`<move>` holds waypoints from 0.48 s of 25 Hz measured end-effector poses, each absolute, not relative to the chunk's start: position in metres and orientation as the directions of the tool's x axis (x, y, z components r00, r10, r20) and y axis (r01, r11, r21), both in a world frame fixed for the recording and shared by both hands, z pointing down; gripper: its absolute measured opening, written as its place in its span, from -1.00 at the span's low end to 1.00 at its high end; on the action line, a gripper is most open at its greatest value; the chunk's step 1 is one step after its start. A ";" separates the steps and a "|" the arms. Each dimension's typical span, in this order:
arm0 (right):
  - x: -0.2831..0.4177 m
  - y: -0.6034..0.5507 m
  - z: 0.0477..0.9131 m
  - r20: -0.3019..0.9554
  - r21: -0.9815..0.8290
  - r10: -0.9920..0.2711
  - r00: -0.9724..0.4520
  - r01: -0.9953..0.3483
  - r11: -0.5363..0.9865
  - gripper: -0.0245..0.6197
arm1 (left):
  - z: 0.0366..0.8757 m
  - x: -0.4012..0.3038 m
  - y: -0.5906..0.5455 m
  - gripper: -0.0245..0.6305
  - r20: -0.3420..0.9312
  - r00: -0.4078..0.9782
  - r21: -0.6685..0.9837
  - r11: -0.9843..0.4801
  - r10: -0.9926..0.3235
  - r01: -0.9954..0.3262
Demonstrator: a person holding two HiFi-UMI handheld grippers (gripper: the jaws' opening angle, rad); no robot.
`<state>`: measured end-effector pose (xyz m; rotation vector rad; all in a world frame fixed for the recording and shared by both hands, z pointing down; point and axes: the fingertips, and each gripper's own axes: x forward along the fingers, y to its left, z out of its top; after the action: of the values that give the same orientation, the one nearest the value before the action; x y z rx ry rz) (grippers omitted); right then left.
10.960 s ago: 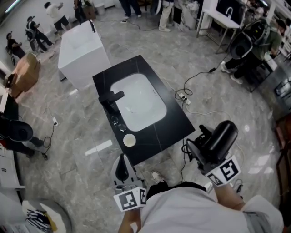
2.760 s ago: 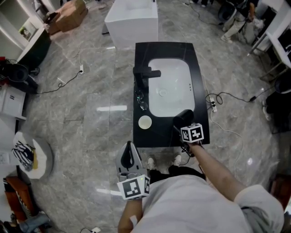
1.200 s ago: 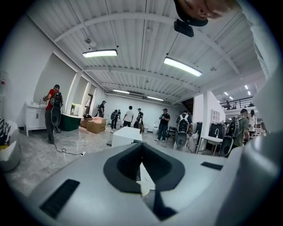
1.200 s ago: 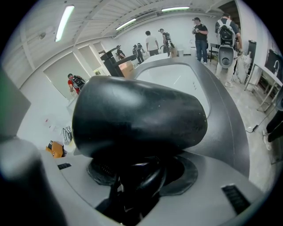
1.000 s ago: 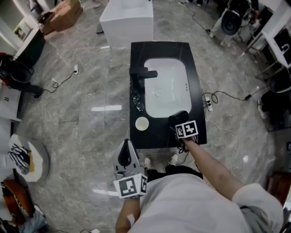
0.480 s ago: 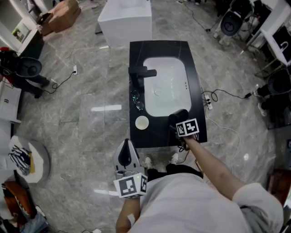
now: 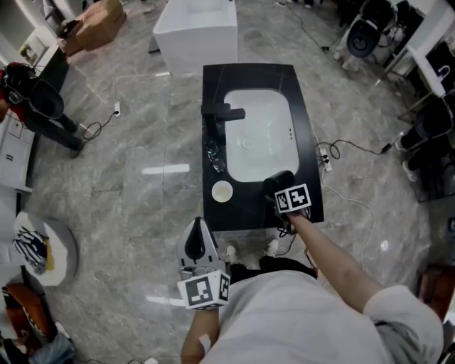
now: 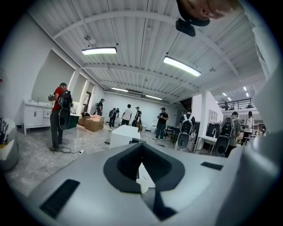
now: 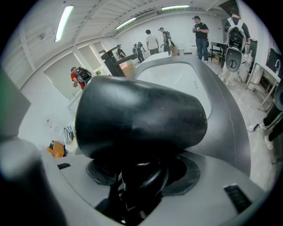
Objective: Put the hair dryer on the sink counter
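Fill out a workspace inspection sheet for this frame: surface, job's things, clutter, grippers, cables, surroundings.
Surface: black sink counter with white basin and black faucet, standing on a grey floor.
Job's things: hair dryer over the counter's near right corner; whether it rests there cannot be told.
Clutter: round white dish and clear glassware near the faucet.
Grippers: right gripper shut on the hair dryer; left gripper shut, empty, short of the counter.
Cables: power strip and cable on the floor, right of the counter.
Surroundings: white cabinet, cardboard box, people.
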<state>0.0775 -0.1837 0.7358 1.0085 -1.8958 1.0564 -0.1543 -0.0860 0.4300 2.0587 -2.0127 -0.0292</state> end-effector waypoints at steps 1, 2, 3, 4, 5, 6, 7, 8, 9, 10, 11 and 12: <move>0.077 -0.184 0.736 0.861 -0.320 -0.277 -0.426 -0.879 0.354 -0.17 | 0.430 -0.154 -0.086 -0.92 0.168 0.040 0.200 -0.006 -0.985 -0.980; 0.077 -0.183 0.736 0.861 -0.321 -0.276 -0.427 -0.878 0.354 -0.17 | 0.431 -0.154 -0.086 -0.92 0.168 0.041 0.201 -0.006 -0.985 -0.980; 0.077 -0.183 0.736 0.861 -0.323 -0.275 -0.427 -0.878 0.354 -0.17 | 0.431 -0.154 -0.086 -0.92 0.169 0.042 0.201 -0.007 -0.985 -0.980; 0.077 -0.183 0.736 0.861 -0.323 -0.274 -0.427 -0.878 0.353 -0.17 | 0.431 -0.154 -0.086 -0.92 0.170 0.044 0.201 -0.009 -0.985 -0.979; 0.076 -0.183 0.735 0.861 -0.323 -0.275 -0.427 -0.878 0.353 -0.17 | 0.431 -0.154 -0.086 -0.92 0.170 0.045 0.202 -0.010 -0.984 -0.979; 0.076 -0.183 0.735 0.861 -0.322 -0.277 -0.426 -0.879 0.352 -0.16 | 0.431 -0.154 -0.087 -0.92 0.169 0.047 0.202 -0.012 -0.984 -0.979; 0.076 -0.183 0.735 0.861 -0.321 -0.278 -0.425 -0.879 0.352 -0.16 | 0.431 -0.154 -0.087 -0.92 0.169 0.048 0.202 -0.013 -0.984 -0.979; 0.076 -0.183 0.735 0.861 -0.321 -0.278 -0.425 -0.880 0.351 -0.16 | 0.431 -0.154 -0.087 -0.92 0.169 0.049 0.201 -0.014 -0.984 -0.979; 0.076 -0.182 0.735 0.861 -0.321 -0.279 -0.425 -0.881 0.348 -0.15 | 0.432 -0.154 -0.087 -0.92 0.171 0.050 0.201 -0.015 -0.984 -0.979; 0.076 -0.181 0.735 0.861 -0.324 -0.278 -0.425 -0.881 0.345 -0.15 | 0.432 -0.154 -0.086 -0.92 0.171 0.051 0.201 -0.015 -0.984 -0.979; 0.076 -0.180 0.736 0.861 -0.327 -0.277 -0.426 -0.882 0.341 -0.14 | 0.433 -0.155 -0.086 -0.92 0.171 0.051 0.201 -0.016 -0.984 -0.979; 0.075 -0.180 0.736 0.861 -0.330 -0.276 -0.427 -0.882 0.337 -0.12 | 0.433 -0.155 -0.086 -0.92 0.171 0.052 0.201 -0.017 -0.984 -0.979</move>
<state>0.0751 -0.1795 0.7357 1.0172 -1.8894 1.0799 -0.1548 -0.0861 0.4326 2.0682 -1.9966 -0.0241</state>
